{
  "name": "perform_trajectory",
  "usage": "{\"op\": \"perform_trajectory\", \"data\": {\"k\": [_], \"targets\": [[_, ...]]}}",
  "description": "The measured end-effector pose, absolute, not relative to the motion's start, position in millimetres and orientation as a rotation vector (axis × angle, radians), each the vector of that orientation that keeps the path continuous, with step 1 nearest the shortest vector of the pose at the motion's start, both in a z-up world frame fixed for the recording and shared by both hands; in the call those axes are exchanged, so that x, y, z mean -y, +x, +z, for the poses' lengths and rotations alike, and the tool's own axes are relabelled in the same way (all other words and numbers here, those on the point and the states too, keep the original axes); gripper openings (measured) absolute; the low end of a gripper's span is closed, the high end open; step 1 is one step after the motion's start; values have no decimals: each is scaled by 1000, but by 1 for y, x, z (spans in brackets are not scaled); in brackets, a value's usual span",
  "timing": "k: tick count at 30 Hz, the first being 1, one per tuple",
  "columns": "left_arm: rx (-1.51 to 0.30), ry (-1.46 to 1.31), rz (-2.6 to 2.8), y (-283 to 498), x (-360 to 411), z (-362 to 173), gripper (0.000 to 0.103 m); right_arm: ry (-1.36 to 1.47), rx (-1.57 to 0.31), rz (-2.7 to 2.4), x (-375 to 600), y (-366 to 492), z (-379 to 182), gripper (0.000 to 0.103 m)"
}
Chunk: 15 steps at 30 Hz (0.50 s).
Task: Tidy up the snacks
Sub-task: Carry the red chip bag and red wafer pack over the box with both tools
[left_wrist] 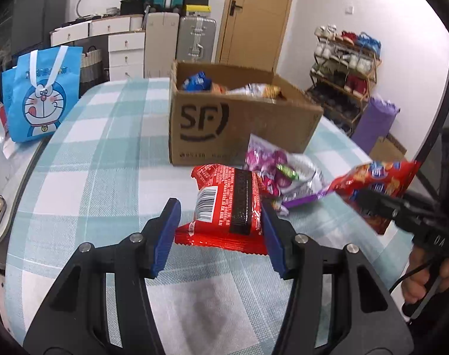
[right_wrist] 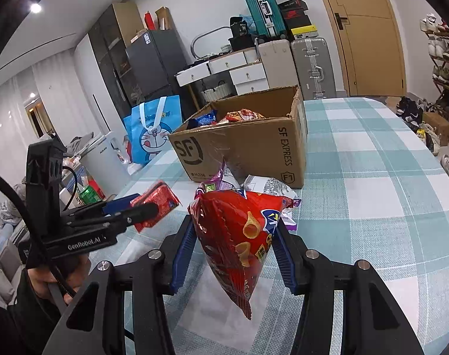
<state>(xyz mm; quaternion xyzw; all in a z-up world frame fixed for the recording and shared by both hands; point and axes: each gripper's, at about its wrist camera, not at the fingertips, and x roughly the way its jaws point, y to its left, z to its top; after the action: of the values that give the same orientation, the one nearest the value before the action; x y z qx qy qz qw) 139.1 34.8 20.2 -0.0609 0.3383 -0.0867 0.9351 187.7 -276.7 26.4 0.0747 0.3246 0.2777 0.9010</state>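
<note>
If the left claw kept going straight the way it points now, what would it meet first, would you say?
Probably the cardboard box ahead of it; the left claw, gripping a red snack packet, points toward the box's front, though depth is hard to judge.

bright, even indoor light from glaring ceiling spots [right_wrist: 35, 8]; heavy fisheye edge warp, slight motion blur

Left wrist cam sits behind the left tongs [left_wrist: 221, 230], angled down, close over the table [left_wrist: 106, 148], facing the cardboard box [left_wrist: 224, 124] and door beyond. Right wrist cam sits behind the right tongs [right_wrist: 233, 248], same downward tilt, facing that box from further right. Shared: box, table, blue cartoon bag [left_wrist: 42, 94], stacked suitcases. Each cam catches the other tongs at its frame edge.
</note>
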Motion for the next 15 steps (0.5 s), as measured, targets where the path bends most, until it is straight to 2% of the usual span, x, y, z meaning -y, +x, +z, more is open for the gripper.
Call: {"op": "perform_trajectory", "data": {"k": [15], "targets": [[-612, -138, -153, 146, -41, 59, 52, 190, -600, 560, 284, 206, 59, 51]]}}
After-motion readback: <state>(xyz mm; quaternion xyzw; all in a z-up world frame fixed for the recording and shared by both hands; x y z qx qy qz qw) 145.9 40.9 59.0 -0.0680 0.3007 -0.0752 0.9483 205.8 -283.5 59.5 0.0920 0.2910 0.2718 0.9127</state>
